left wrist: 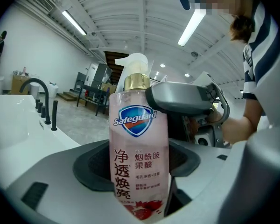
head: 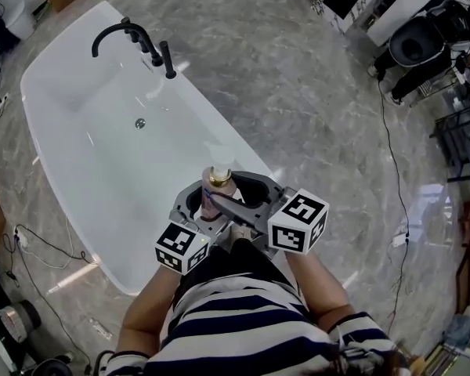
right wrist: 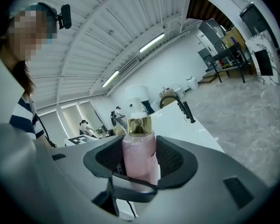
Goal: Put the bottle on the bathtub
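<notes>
Left claw and right claw both clamp the pink Safeguard pump bottle, gold-collared, over the glossy white bathtub's near rim; a matte black curved faucet stands at its far side, and cables trail across the grey marble floor

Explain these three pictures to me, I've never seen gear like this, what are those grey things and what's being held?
No robot: a person holds a hand-held gripper in each hand. The downward picture comes from a camera on the person's head; the other two from cameras riding on the left hand-held gripper and the right hand-held gripper. Both clamp one pink pump bottle over the near end of a white bathtub with a black faucet.
</notes>
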Demonstrator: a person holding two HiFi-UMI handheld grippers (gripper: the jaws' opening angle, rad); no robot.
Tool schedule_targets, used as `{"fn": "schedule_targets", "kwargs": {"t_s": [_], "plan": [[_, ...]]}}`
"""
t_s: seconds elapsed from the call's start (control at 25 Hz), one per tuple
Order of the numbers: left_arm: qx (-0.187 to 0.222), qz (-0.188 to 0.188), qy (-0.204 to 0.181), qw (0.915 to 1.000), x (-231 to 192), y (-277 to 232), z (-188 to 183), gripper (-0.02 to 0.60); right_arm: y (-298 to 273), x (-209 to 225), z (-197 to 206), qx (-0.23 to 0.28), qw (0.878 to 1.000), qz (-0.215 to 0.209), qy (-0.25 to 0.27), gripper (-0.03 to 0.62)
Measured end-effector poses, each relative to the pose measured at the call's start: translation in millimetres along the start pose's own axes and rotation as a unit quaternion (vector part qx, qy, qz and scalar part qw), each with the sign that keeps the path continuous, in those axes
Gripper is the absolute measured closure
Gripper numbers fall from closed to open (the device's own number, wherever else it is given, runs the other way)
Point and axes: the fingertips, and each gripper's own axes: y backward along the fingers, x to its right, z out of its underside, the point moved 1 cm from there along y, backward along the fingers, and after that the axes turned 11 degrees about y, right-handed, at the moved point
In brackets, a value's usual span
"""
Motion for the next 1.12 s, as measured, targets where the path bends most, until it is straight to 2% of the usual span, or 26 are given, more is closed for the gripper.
{"fn": "schedule_targets", "kwargs": {"t_s": [0.4,0.84,1.12], "plan": [[-0.031,-0.007,-0.024,0.9992,-25,-56,2,0.267,-2,61,4,-0.03,0.999,-0.007,-0.008,0.361],[-0.045,-0.009,-0.019,0.9988,-50,-111,14,0.267,-6,118,17,-0.05,0.999,0.013,-0.015,0.361],[-0.055,-0.003,-0.033,0.998,-62,-138,28,0.267,-5,144,30,-0.061,0.998,0.03,-0.009,0.362]]}}
